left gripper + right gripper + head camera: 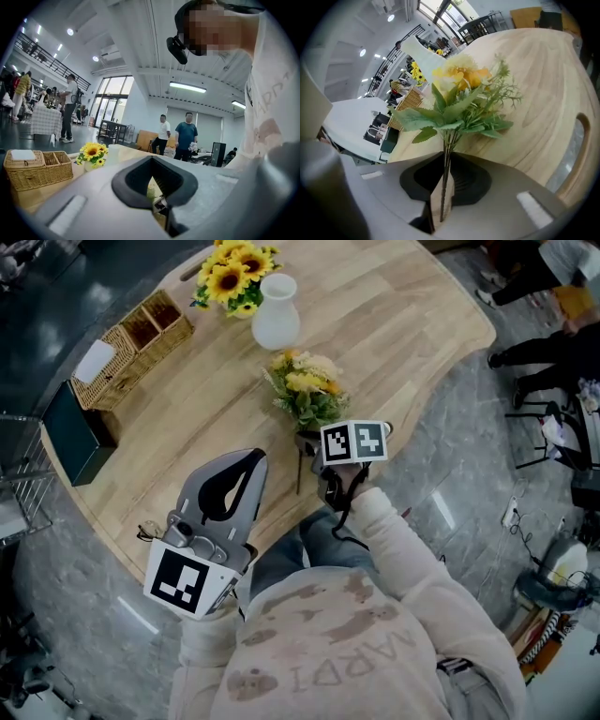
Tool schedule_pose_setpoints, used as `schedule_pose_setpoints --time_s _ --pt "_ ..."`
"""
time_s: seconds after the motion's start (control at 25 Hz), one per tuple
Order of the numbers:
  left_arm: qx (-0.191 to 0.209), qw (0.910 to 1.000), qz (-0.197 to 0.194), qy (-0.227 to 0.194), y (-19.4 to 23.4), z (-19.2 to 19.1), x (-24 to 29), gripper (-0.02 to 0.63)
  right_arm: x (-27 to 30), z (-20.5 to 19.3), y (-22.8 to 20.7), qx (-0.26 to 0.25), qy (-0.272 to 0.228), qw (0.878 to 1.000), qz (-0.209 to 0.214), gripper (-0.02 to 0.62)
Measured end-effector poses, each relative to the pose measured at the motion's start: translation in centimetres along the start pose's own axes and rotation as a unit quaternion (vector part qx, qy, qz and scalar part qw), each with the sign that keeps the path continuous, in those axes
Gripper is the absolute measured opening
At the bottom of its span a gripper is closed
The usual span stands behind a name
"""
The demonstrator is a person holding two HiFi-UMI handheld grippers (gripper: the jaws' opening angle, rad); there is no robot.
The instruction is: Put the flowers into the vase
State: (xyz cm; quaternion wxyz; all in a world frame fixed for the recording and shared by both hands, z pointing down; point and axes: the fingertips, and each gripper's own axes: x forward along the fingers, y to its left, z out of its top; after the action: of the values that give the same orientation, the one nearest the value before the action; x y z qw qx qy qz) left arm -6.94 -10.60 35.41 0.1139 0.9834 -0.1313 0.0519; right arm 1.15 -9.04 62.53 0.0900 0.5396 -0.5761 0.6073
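The left tool (246, 465) hangs over the near edge of the worktop (412, 324). Its jaws are narrow, close together, and hold nothing. The right tool (309, 441) is pinched tight on the thin stems of the flowers (305, 390), and the bunch sticks out past its tip. The white vase (276, 313) stands farther ahead of that tool, well apart from the bunch. I think the stems should point down, go over the vase's small mouth, then sink slowly. The free tool could steady the vase.
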Motion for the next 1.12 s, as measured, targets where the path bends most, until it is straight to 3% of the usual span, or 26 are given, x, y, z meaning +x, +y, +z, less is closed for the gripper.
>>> schedule_pose_setpoints --time_s 0.32,0.6,0.84,1.12 --pt "0.009 0.9999 -0.01 -0.01 -0.6 0.5 -1.2 0.0 -2.1 0.8 1.5 -0.007 -0.064 0.998 0.006 0.044" --pt "0.031 0.9985 -0.04 -0.019 -3.0 1.4 -2.5 0.0 -6.8 1.6 5.1 -0.058 -0.135 0.989 0.01 0.043" --pt "0.051 0.9963 -0.065 -0.022 -5.0 1.8 -3.4 0.0 -11.0 2.3 8.4 -0.107 -0.194 0.975 0.011 0.043" --pt "0.061 0.9951 -0.073 -0.027 -6.2 2.0 -4.0 0.0 -15.4 3.3 12.3 -0.176 -0.257 0.95 0.021 0.043"
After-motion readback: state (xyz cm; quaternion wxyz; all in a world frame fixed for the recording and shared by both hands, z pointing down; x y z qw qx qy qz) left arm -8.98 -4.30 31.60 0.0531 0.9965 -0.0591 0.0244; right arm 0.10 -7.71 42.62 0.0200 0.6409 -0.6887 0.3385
